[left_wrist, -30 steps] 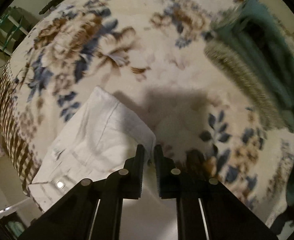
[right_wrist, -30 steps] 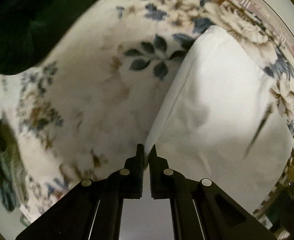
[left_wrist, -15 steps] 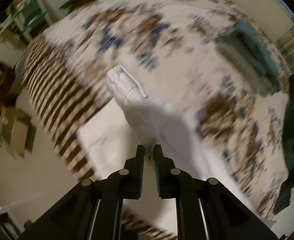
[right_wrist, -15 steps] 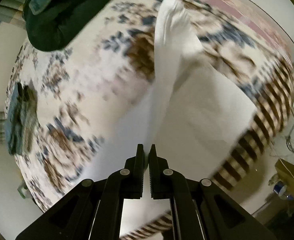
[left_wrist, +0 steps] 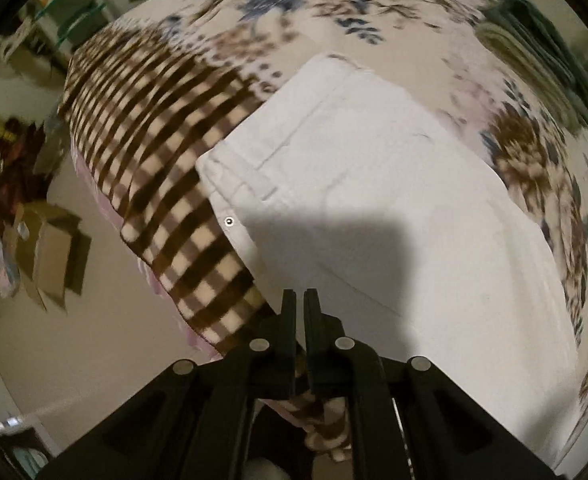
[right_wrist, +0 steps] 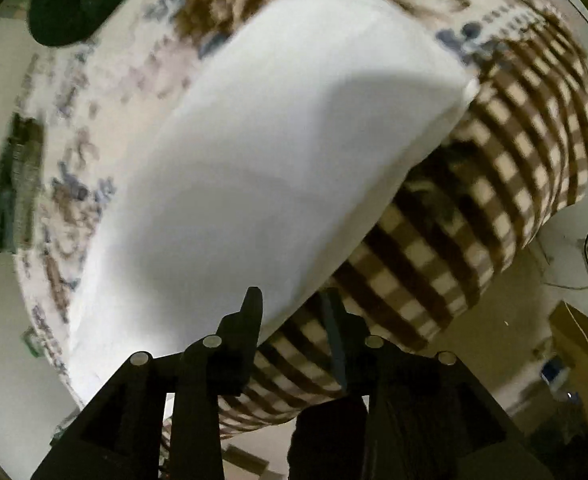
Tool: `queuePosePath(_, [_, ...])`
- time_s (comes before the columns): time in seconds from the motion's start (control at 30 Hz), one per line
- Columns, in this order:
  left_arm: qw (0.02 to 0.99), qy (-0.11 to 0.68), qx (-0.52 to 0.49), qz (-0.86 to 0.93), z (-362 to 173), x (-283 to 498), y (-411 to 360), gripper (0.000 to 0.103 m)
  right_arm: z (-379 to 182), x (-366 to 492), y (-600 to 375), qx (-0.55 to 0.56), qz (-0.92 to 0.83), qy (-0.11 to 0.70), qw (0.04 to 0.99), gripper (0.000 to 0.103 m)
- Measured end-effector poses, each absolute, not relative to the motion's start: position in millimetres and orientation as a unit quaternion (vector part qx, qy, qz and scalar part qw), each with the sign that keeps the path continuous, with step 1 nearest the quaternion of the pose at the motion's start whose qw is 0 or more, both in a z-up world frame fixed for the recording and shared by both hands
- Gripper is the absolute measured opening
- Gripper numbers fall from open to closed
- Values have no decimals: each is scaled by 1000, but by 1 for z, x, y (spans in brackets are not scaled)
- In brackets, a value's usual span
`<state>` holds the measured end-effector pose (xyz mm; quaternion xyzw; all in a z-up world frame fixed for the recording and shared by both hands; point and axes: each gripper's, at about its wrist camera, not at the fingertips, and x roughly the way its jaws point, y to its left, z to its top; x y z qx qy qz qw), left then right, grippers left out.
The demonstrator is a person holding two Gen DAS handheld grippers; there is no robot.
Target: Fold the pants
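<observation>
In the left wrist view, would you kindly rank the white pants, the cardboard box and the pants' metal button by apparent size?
1. white pants
2. cardboard box, though it lies farther off
3. metal button

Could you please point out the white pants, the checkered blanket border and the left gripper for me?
white pants (left_wrist: 374, 184): left wrist view, flat middle of the fabric.
checkered blanket border (right_wrist: 506, 184): right wrist view, draped brown-and-cream checks.
left gripper (left_wrist: 299, 300): left wrist view, between its fingertips.
</observation>
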<state>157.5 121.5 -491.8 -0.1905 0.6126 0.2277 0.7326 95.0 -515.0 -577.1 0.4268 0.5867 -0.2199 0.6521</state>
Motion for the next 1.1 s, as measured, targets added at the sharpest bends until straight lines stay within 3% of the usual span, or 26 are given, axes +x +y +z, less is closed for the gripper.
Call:
queuePosePath(0.03, [737, 609, -192, 222, -489, 157, 119, 8, -570, 86, -525, 438, -223, 569, 659, 43])
queuePosePath(0.07, [741, 604, -196, 218, -487, 157, 118, 18, -566, 82, -533, 448, -227, 558, 660, 44])
queuePosePath(0.1, [743, 602, -195, 217, -488, 157, 117, 38, -563, 73, -545, 464, -237, 540, 661, 44])
queuePosePath(0.13, [746, 599, -200, 212, -489, 159, 116, 51, -563, 69, -553, 472, -243, 530, 661, 44])
queuePosePath(0.17, [745, 598, -203, 213, -490, 161, 117, 73, -565, 65, -564, 481, -256, 519, 658, 44])
queuePosePath(0.2, [745, 597, -206, 215, -491, 161, 119, 78, -567, 64, -574, 489, -270, 509, 655, 44])
queuePosePath(0.4, [737, 593, -231, 226, -502, 163, 131, 78, -599, 69, -614, 548, -312, 450, 633, 44])
queuePosePath(0.43, [738, 592, -233, 227, -503, 162, 133, 78, -599, 72, -616, 539, -317, 446, 641, 29])
queuePosePath(0.47, [738, 592, -233, 227, -504, 162, 135, 78, -595, 78, -614, 525, -323, 447, 649, 8])
queuePosePath(0.63, [738, 589, -234, 232, -504, 156, 149, 78, -576, 98, -609, 406, -386, 485, 671, 5])
queuePosePath(0.7, [734, 589, -240, 237, -506, 156, 156, 78, -587, 99, -610, 406, -374, 525, 648, 7])
queuePosePath(0.8, [727, 585, -257, 252, -509, 155, 169, 78, -581, 98, -590, 420, -339, 536, 649, 24])
queuePosePath(0.83, [727, 581, -261, 258, -508, 155, 173, 78, -575, 98, -574, 424, -319, 534, 658, 34])
queuePosePath(0.97, [722, 572, -287, 262, -516, 160, 186, 77, -572, 107, -496, 449, -214, 562, 661, 37])
queuePosePath(1.03, [716, 570, -318, 249, -529, 163, 193, 50, -585, 114, -448, 481, -155, 582, 638, 37])
queuePosePath(1.07, [712, 569, -333, 239, -534, 164, 195, 24, -594, 118, -427, 495, -132, 589, 624, 37])
queuePosePath(1.1, [711, 567, -347, 230, -537, 165, 195, 17, -598, 118, -412, 499, -122, 595, 618, 37])
